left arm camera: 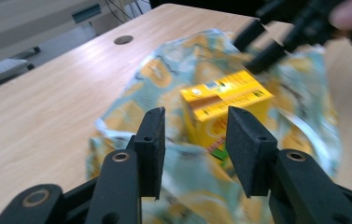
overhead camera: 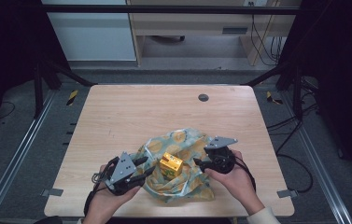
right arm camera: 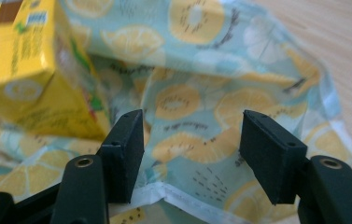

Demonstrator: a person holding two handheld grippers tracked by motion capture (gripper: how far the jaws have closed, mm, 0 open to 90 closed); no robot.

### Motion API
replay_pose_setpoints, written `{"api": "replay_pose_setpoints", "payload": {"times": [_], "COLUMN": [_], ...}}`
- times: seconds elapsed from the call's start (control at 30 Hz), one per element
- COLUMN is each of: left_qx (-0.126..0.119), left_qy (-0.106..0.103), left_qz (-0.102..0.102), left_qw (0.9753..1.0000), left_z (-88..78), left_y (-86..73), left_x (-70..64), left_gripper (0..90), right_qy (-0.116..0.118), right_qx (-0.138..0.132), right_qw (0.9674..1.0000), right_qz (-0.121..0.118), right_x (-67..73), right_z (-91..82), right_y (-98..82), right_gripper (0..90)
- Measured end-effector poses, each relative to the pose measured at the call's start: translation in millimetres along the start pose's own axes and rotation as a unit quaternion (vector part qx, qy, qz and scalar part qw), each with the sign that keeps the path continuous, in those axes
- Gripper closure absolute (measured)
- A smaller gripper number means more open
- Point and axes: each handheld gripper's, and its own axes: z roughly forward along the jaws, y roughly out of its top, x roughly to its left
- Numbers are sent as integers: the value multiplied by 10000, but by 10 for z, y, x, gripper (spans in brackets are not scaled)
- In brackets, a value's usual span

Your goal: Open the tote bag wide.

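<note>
Both hands are reaching in, the left gripper (overhead camera: 142,169) and right gripper (overhead camera: 200,161) gaping wide, holding nothing, flanking a yellow carton (overhead camera: 171,164) sitting on a lemon-print cloth (overhead camera: 192,145) spread over the surface (overhead camera: 127,112); wrapping looks unstarted.

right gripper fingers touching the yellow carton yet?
Apart. In the right gripper view the right gripper is open, its fingers framing the lemon-print cloth; the yellow carton sits off to one side, outside them, with cloth showing between.
</note>
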Motion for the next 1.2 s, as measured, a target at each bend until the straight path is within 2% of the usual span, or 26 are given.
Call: {"api": "replay_pose_setpoints", "payload": {"times": [0.1, 0.2, 0.27, 0.37, 0.57, 0.67, 0.73, 0.9, 0.97, 1.2], "left_qx": [215, 476, 625, 923, 1289, 1485, 1596, 1692, 1717, 1854], "left_qy": [77, 45, 73, 14, -136, -97, -82, -76, -86, -181], "left_qz": [-5, -155, -162, -36, 51, 158, 235, 231, 231, 274], "left_qw": [9997, 9987, 9979, 9957, 9915, 9887, 9869, 9853, 9848, 9821], "left_z": [124, 286, 349, 427, 514, 552, 572, 591, 599, 622], "left_y": [-12, -118, -193, -302, -407, -453, -481, -534, -547, -565], "left_x": [107, 208, 232, 215, 189, 172, 166, 179, 180, 174], "left_gripper": [562, 552, 550, 550, 551, 551, 552, 553, 555, 601], "right_qy": [16, 61, 86, 100, 139, 184, 220, 256, 245, 407], "right_qx": [68, 101, 165, 190, 270, 356, 422, 501, 567, 634], "right_qw": [9999, 9998, 9996, 9995, 9992, 9988, 9986, 9981, 9979, 9967], "right_qz": [-113, -168, -211, -238, -277, -280, -237, -233, -210, -312], "right_x": [62, 103, 128, 158, 171, 159, 152, 122, 106, 104], "right_z": [-10, -1, 16, 28, 42, 88, 114, 152, 162, 167], "right_y": [-60, -108, -137, -181, -300, -381, -425, -491, -509, -524], "right_gripper": [384, 370, 364, 361, 357, 353, 354, 362, 385, 578]}}
